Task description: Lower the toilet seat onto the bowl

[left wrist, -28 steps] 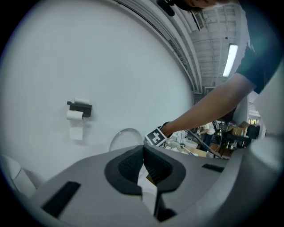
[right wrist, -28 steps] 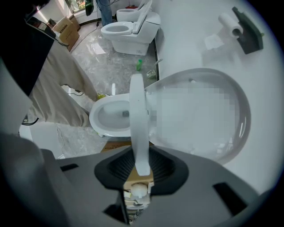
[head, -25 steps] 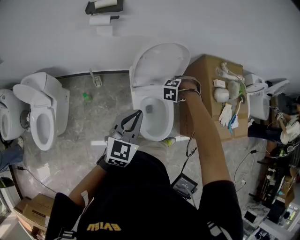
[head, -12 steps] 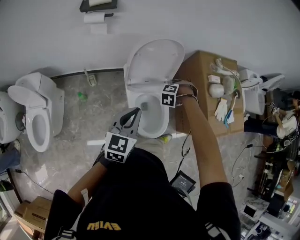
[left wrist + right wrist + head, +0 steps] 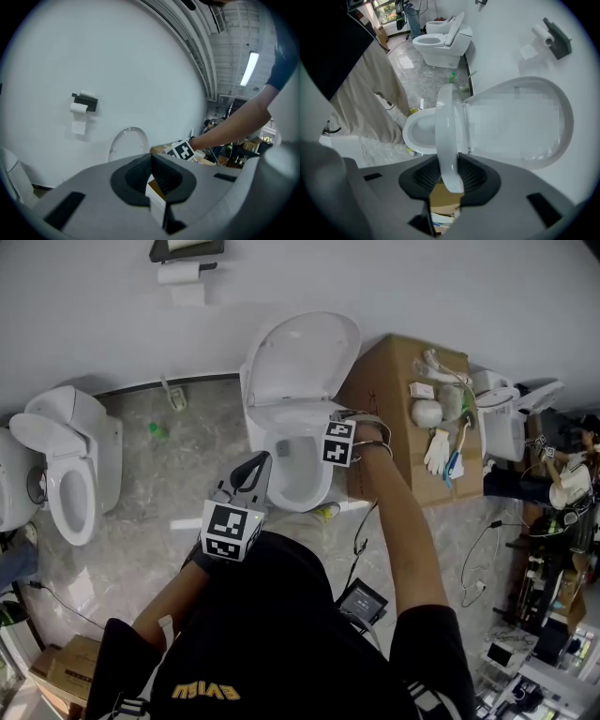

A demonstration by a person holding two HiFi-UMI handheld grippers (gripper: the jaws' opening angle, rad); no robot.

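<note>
The white toilet has its lid [image 5: 300, 352] upright against the wall and its bowl [image 5: 278, 486] uncovered. In the right gripper view the seat ring [image 5: 448, 136] stands tilted, part way between lid [image 5: 520, 122] and bowl [image 5: 419, 133]. My right gripper [image 5: 447, 180] points steeply down and is shut on the seat's front rim; its jaws have just been opening a little, with the rim still between them. From the head view only its marker cube [image 5: 337, 442] shows, over the bowl's right side. My left gripper [image 5: 253, 467] hangs shut and empty just left of the bowl, its pads [image 5: 140, 173] together.
A cardboard box [image 5: 389, 404] with gloves and small items on top stands right against the toilet. Another toilet [image 5: 70, 474] stands to the left, with a green bottle [image 5: 153, 430] on the marble floor between. A paper holder [image 5: 183, 263] hangs on the wall. Cables and a small device [image 5: 361, 601] lie near my feet.
My right gripper has moved away from the lid and downward over the bowl, bringing the seat rim with it. The left gripper has rolled slightly and stayed in place.
</note>
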